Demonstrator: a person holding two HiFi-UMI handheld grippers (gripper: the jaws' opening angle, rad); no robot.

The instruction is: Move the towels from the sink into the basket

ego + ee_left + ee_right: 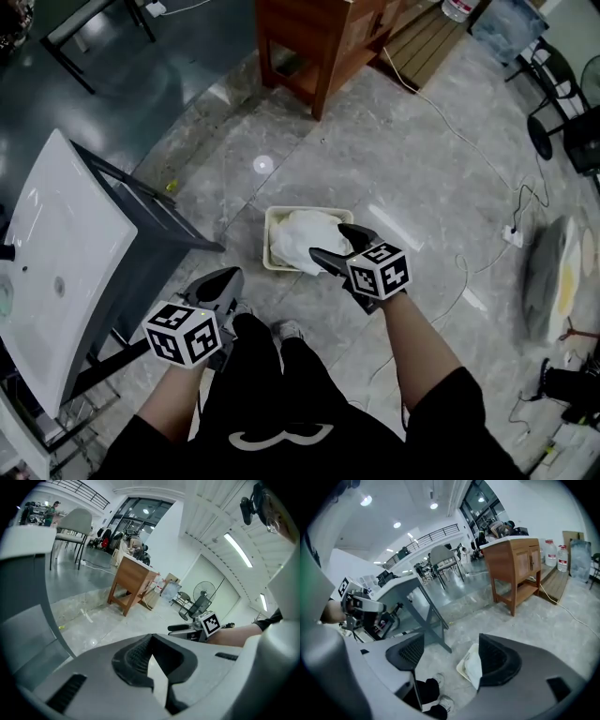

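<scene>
Looking steeply down from a person's head, a heap of white towels (302, 239) fills a small cream rectangular basket (272, 217) on a grey, marble-patterned tile floor (422, 169).

The right gripper (328, 240) hangs above the basket. Its two dark ribbed jaws are spread wide with nothing between them. In the right gripper view (450, 653), the basket (461, 667) and a fold of towel (474, 667) show on the floor beyond the gap.

The left gripper (225, 281) sits lower left, near the person's legs. In its own view (149, 651), the jaw tips are pressed together on nothing.

At far left, a glossy white sink (66, 244) rests on a dark grey metal stand (141, 202). Its smooth basin shows only a drain and no cloth, so the move looks close to done or done.

The towels look soft, light and limp, crumpled into rounded folds. They would probably sag and trail when lifted. A pinch on a raised fold near the middle of the heap should hold, since the ribbed pads suit fabric. They are not fragile or slippery, though a loose corner could catch on the basket's stiff rim.

A wooden cabinet (323, 42) stands well beyond.
</scene>
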